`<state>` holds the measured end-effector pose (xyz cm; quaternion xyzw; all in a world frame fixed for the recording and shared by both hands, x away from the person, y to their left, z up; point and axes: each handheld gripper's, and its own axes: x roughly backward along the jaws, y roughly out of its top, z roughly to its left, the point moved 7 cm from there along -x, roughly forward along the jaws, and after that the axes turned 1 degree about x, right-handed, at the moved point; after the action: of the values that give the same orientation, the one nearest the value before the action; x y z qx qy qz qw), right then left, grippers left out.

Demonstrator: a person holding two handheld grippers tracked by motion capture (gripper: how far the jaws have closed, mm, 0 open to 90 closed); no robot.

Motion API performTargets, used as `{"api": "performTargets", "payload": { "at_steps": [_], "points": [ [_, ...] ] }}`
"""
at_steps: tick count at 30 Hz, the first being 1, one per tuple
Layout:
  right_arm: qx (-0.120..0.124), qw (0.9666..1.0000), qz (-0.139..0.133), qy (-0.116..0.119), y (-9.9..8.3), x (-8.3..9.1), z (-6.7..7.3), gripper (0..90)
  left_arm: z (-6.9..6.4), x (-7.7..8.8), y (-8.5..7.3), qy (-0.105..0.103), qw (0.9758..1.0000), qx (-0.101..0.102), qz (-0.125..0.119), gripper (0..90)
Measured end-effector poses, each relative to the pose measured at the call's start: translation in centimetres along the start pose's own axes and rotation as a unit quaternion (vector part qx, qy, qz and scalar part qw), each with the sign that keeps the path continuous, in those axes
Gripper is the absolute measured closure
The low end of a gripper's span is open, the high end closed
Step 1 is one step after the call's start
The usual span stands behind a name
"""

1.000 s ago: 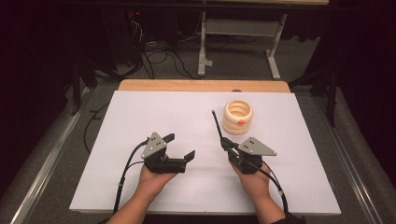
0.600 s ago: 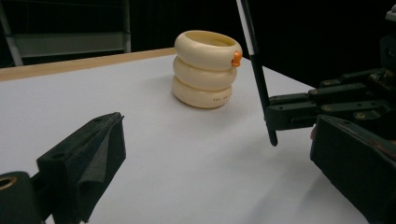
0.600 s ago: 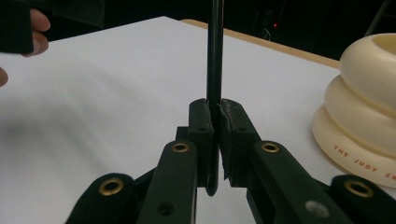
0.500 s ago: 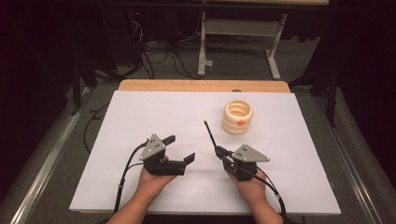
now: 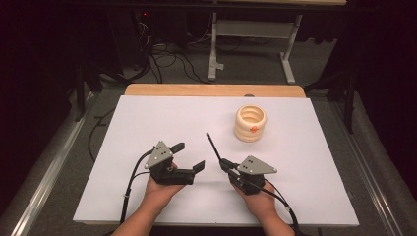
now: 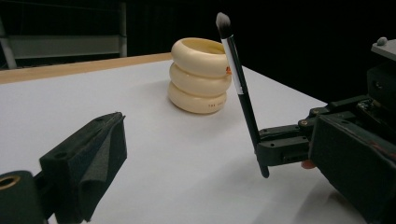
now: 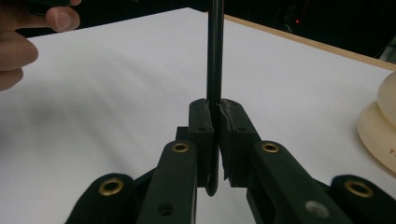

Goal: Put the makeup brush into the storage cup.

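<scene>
Right claw (image 5: 226,166): clamped tight on the lower handle of a slim black makeup brush (image 6: 241,88), which tilts up above the white table (image 5: 147,123). Left claw (image 5: 189,157): wide apart, holding nothing. Cream ribbed ring-stacked holder (image 5: 250,123): standing near, beyond the brush tip.

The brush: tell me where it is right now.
The brush is clamped at its handle end in the right gripper, near the table's middle in the high view. It slants bristles-up between the left gripper and the cream ringed holder.
</scene>
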<state>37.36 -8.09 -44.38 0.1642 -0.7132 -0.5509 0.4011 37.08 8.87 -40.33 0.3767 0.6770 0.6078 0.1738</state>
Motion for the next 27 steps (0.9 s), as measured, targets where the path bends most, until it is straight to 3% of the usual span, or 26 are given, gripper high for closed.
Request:
{"api": "performTargets", "payload": {
  "at_steps": [27],
  "points": [
    [0.019,0.9991,-0.005,0.037,0.4,-0.5,2.9,85.9,-0.3,0.2,0.2,-0.013,0.9998,0.014,-0.006,11.6]
  ]
}}
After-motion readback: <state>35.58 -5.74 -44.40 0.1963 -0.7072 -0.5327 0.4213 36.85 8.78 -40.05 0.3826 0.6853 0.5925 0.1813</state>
